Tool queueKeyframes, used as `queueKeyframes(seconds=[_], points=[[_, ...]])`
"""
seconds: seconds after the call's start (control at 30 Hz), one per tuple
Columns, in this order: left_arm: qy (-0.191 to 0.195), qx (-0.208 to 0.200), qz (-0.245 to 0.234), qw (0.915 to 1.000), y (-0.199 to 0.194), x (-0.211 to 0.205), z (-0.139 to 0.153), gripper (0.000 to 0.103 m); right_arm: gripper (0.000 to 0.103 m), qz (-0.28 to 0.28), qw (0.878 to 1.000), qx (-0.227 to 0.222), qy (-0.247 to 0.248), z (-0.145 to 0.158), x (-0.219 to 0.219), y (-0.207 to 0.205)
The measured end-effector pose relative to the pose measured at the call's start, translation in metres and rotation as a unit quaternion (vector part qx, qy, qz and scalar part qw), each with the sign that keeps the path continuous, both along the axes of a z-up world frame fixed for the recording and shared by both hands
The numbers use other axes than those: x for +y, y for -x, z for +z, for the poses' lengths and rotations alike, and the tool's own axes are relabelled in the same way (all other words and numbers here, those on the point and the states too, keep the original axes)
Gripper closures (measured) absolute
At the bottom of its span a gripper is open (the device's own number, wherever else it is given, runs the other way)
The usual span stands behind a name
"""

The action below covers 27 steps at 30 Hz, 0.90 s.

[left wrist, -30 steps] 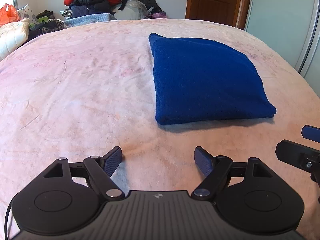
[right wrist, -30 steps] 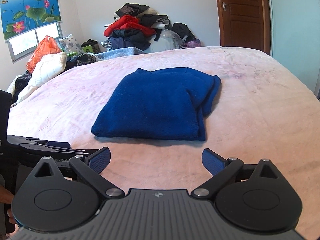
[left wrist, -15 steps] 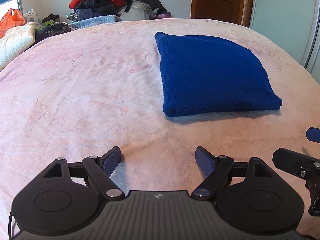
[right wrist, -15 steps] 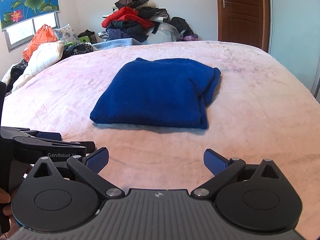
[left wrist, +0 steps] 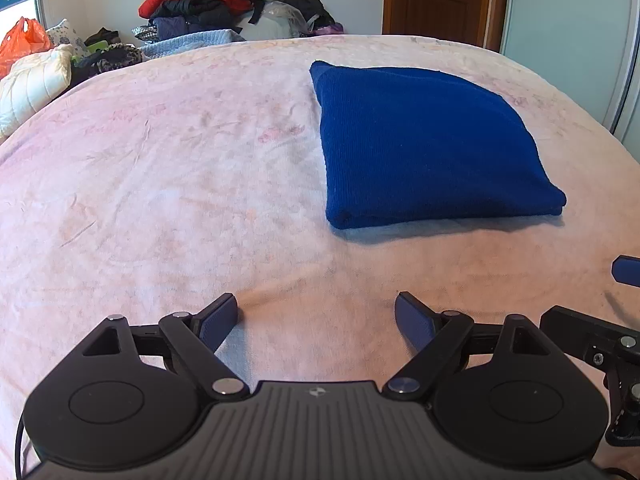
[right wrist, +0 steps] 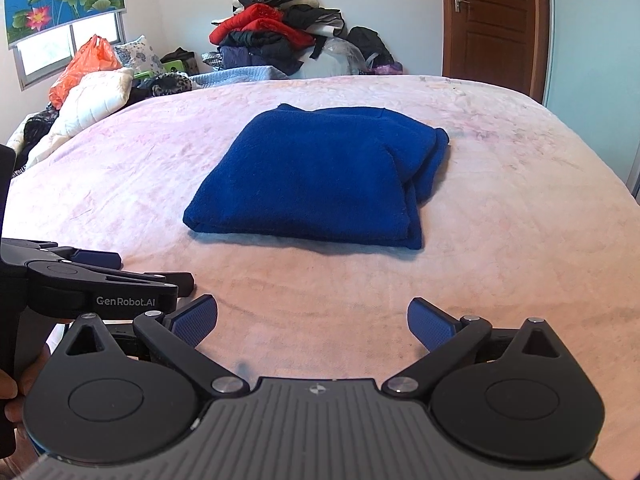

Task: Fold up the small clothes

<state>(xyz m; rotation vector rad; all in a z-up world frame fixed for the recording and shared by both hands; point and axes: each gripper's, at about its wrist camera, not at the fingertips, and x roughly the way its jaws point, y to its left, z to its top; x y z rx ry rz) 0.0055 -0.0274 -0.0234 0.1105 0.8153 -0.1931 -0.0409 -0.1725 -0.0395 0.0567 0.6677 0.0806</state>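
Note:
A dark blue garment (left wrist: 424,144) lies folded into a thick square on the pink bedspread (left wrist: 180,168). It also shows in the right wrist view (right wrist: 320,176), with folded layers at its right edge. My left gripper (left wrist: 316,316) is open and empty, near the bed's front, short of the garment and to its left. My right gripper (right wrist: 312,320) is open and empty, also short of the garment. The left gripper shows at the left edge of the right wrist view (right wrist: 96,276).
A heap of clothes (right wrist: 276,36) is piled at the far side of the bed. A white quilt (right wrist: 92,104) and an orange bag (right wrist: 84,68) lie far left. A brown door (right wrist: 492,24) stands far right.
Both grippers have drawn back a little from the folded garment and stayed open. The garment has not moved.

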Motion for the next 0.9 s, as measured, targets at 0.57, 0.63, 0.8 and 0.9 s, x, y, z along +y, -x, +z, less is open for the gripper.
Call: queueKeyframes(seconds=[0.57,0.63,0.8,0.9], points=[[0.011,-0.002,0.001,0.9999,0.005,0.004,0.003,0.016,0.001,-0.030,0.999,0.007,-0.013,-0.001,-0.011,-0.004],[0.010,-0.007,0.004,0.9999,0.006,0.005,0.004,0.016,0.001,-0.032,0.999,0.007,-0.020,-0.002,-0.014,-0.004],[0.012,-0.013,0.012,0.9998,0.006,0.008,0.005,0.016,0.001,-0.033,0.999,0.002,-0.026,-0.002,-0.014,-0.003],[0.013,-0.013,0.015,0.9997,0.007,0.010,0.005,0.016,0.001,-0.033,0.999,-0.001,-0.023,-0.001,-0.013,-0.003]])
